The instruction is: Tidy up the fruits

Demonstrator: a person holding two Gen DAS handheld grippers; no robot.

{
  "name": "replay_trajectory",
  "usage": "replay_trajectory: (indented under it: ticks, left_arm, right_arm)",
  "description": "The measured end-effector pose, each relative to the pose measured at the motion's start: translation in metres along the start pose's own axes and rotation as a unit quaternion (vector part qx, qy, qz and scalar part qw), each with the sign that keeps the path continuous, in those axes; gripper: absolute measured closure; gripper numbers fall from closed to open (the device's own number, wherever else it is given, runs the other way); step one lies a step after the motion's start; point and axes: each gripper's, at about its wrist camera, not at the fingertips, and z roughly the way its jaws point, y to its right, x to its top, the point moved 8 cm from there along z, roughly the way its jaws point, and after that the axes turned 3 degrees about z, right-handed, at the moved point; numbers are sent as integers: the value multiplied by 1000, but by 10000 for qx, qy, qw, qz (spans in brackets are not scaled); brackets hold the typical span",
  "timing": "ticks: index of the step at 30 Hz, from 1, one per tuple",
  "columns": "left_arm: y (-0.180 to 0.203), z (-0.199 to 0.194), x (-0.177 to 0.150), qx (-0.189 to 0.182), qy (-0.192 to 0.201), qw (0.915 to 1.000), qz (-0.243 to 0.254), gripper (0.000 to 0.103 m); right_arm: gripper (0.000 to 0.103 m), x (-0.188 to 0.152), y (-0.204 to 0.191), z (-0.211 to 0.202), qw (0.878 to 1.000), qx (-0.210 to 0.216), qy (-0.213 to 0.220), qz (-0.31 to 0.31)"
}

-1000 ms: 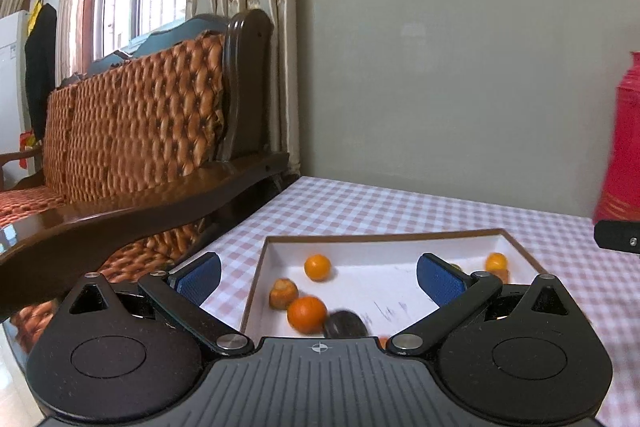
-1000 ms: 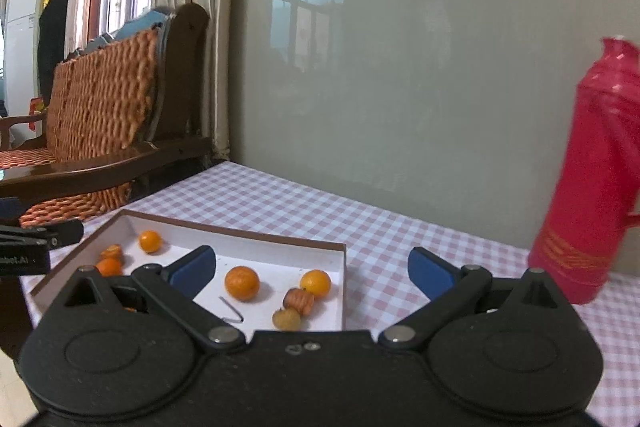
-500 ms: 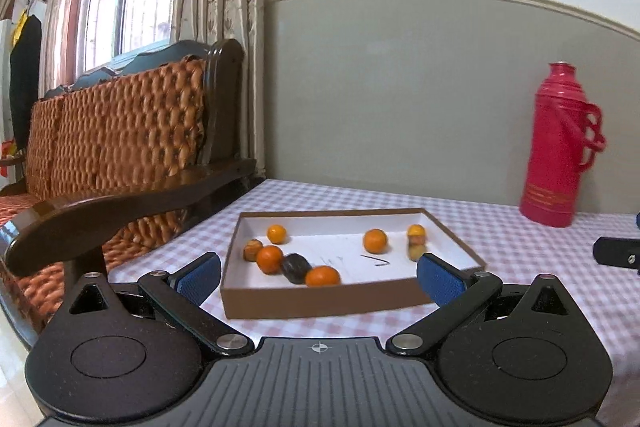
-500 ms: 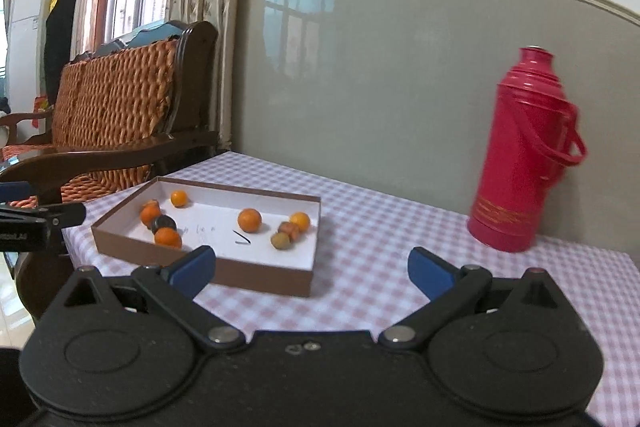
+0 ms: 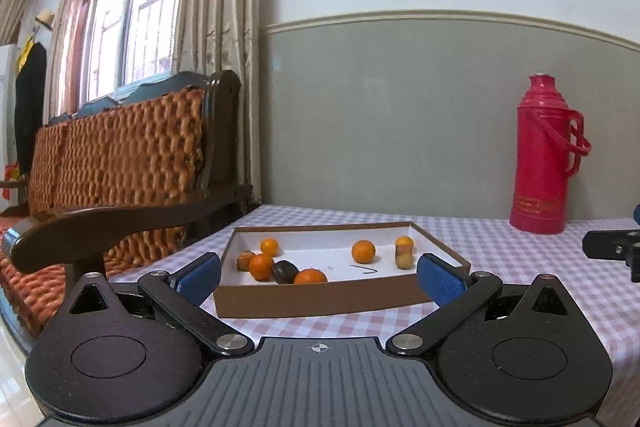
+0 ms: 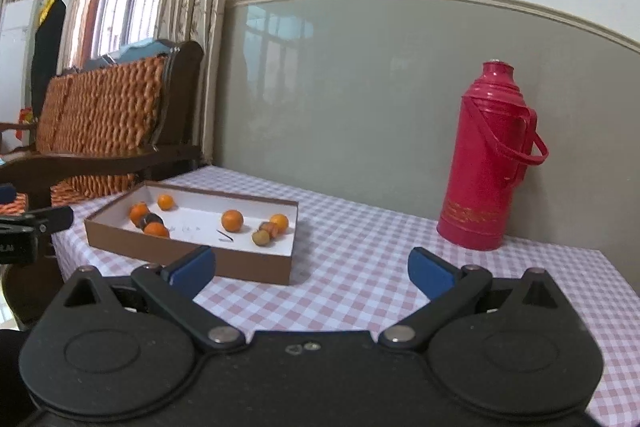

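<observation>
Box: brown box [image 5: 312, 297] with a white floor sits on the checked table [image 6: 360, 279], toward its left end, near the wooden bench [image 5: 120, 163].
Fruit, left group: four oranges and brownish pieces cluster at the left of the box, a dark fruit [image 5: 285, 271] touching the near orange [image 5: 310, 276] and another orange [image 5: 261, 266] just left of it.
Fruit, right group: one orange [image 5: 363, 251] lies alone mid-box; farther right a small orange [image 5: 404, 242] sits behind a yellowish fruit [image 5: 403, 260].
Stem: a thin dark bent bit [image 5: 365, 269] lies on the box floor between the groups.
Left gripper: left gripper [image 5: 320, 279] is spread wide and holds nothing; it hangs just in front of the box's near wall, all fruit beyond its blue pads [image 5: 199, 277].
Right gripper: right gripper [image 6: 312, 269] is also spread wide and bare, over the table to the right of the box, its left pad overlapping the box's near right corner in view; the fruit lies far-left of it.
Flask: red flask [image 6: 490, 157] stands upright at the far right by the wall, well apart from the box.
</observation>
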Motion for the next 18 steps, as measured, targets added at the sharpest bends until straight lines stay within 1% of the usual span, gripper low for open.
replay_trajectory:
  ticks: [3, 7, 10, 13, 18]
  left_arm:
    - [2, 0, -1, -16, 9, 10000, 63, 0]
    - [-1, 1, -1, -9, -20, 10000, -16, 0]
    - [-2, 2, -2, 5, -49, 9999, -99, 0]
    - [1, 2, -2, 30, -40, 10000, -60, 0]
    - [2, 1, -2, 44, 8, 10000, 16, 0]
  right_arm:
    - [6, -4, 4, 4, 9999, -18, -88, 98]
    - [6, -15, 10, 3, 9999, -129, 29, 30]
    - [6, -19, 16, 0, 9998, -157, 114, 92]
    - [6, -21, 21, 0, 9996, -161, 130, 189]
    - [6, -24, 22, 0, 9996, -149, 189, 176]
